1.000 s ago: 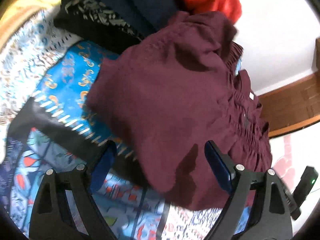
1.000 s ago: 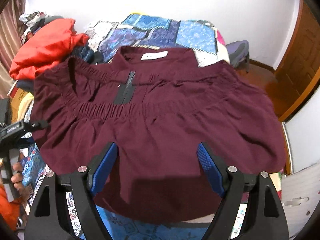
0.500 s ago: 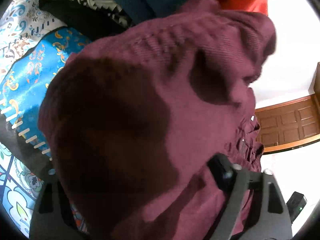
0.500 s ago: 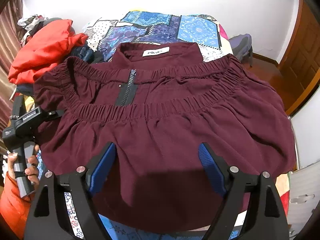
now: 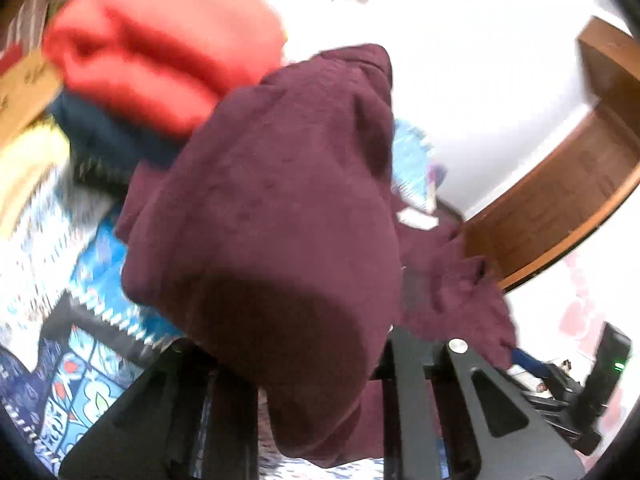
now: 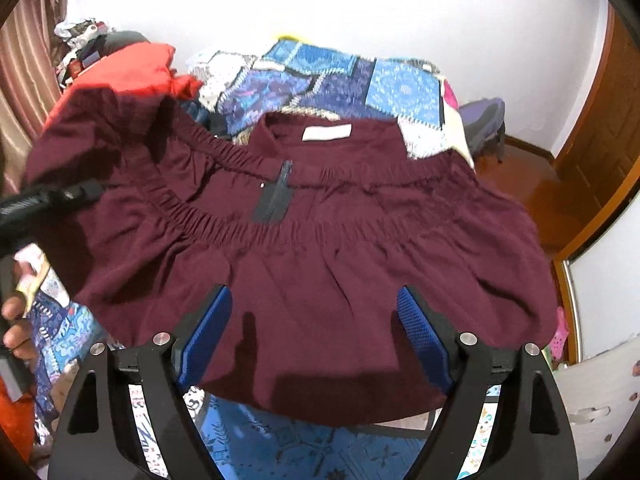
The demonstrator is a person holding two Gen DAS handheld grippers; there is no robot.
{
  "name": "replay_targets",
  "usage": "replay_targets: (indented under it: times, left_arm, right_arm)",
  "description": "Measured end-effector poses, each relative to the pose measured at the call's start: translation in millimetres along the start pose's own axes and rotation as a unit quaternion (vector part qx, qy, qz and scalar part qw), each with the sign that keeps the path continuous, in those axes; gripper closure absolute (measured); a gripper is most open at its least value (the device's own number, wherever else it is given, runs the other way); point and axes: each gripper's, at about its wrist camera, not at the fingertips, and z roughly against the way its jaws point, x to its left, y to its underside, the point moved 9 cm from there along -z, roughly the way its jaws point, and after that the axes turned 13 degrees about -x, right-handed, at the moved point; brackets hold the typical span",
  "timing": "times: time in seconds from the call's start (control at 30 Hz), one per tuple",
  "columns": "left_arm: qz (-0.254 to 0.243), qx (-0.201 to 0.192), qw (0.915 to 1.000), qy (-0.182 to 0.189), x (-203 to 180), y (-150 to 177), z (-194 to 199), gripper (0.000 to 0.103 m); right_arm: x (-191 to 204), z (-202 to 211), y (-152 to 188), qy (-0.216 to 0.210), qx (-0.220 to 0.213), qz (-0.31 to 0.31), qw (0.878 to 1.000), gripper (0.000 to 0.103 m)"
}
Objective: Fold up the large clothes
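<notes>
A maroon garment [image 6: 320,260] with an elastic gathered yoke, a short black zip and a white neck label lies spread on the bed. My right gripper [image 6: 312,332] hovers open over its near hem, blue pads apart and nothing between them. My left gripper [image 6: 86,192] reaches in from the left; its jaws are closing on the garment's left side, which rises off the bed in a fold. In the left wrist view that maroon cloth [image 5: 280,220] bunches between and over the left gripper [image 5: 308,360] and hides its pads. The picture there is blurred.
A red jacket [image 6: 128,68] and dark blue clothes [image 5: 104,136] are heaped at the bed's far left. The patchwork bedspread [image 6: 332,80] stretches behind the garment. A wooden door [image 6: 600,140] stands at the right. A person's hand [image 6: 16,320] shows at the left edge.
The left gripper's jaws have closed in on the garment's left side and risen with it, so that side lifts off the bed. The right gripper has stayed open, nearly in place.
</notes>
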Motion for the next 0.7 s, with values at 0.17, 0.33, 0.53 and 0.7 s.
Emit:
replay_targets:
  times: [0.17,0.33,0.53,0.7]
  left_arm:
    - [-0.028,-0.066,0.9966,0.041,-46.0,-39.1,46.0,0.087]
    - [-0.047,-0.116,0.9915,0.035,-55.6,-73.7,77.3,0.087]
    - [-0.071,-0.127,0.9893,-0.010,-48.4,-85.3,78.5,0.087]
    - [-0.100,-0.098,0.9890,-0.047,-32.7,-62.8,60.7,0.087]
  right_arm:
    - [9.8,14.0,-22.0,-0.006,-0.027,0.010,1.000,0.021]
    - [41.5,7.1,-31.5,-0.050,-0.029,0.017,0.998,0.021]
    - [103.8,-40.2,-11.8,-0.129,0.028,0.018,0.991,0.021]
    - [132.8,-87.1,15.7,-0.171,0.103,-0.001,0.980,0.021]
